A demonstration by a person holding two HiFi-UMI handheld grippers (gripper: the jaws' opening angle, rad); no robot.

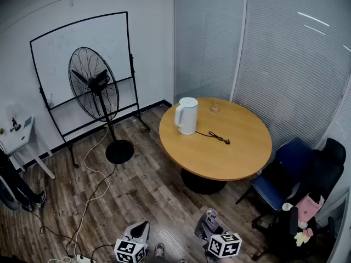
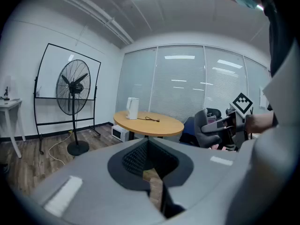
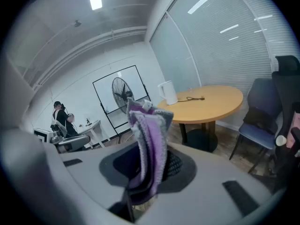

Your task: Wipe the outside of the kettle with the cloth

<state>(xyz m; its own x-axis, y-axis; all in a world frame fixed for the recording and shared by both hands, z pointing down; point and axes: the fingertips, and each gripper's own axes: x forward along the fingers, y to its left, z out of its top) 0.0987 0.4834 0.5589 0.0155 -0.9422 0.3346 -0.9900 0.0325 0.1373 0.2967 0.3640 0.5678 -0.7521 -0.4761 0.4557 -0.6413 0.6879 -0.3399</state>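
A white kettle point(image 1: 186, 115) stands upright at the far left of a round wooden table point(image 1: 236, 158), with a black cord point(image 1: 215, 136) lying beside it. Both grippers are well short of the table, low at the near edge of the head view. My left gripper point(image 1: 134, 240) is shut with nothing in it; in its own view the jaws point(image 2: 149, 146) meet and the kettle point(image 2: 132, 108) is small and far off. My right gripper point(image 1: 211, 226) is shut on a purple and grey cloth point(image 3: 150, 144), which sticks up from the jaws. The kettle point(image 3: 167, 92) shows beyond it.
A large standing fan point(image 1: 94, 86) and a whiteboard point(image 1: 82, 48) are at the left, with cables point(image 1: 88, 201) across the wood floor. Office chairs point(image 1: 296, 169) crowd the table's right side. A person point(image 3: 61, 118) stands by a white side table point(image 1: 22, 136).
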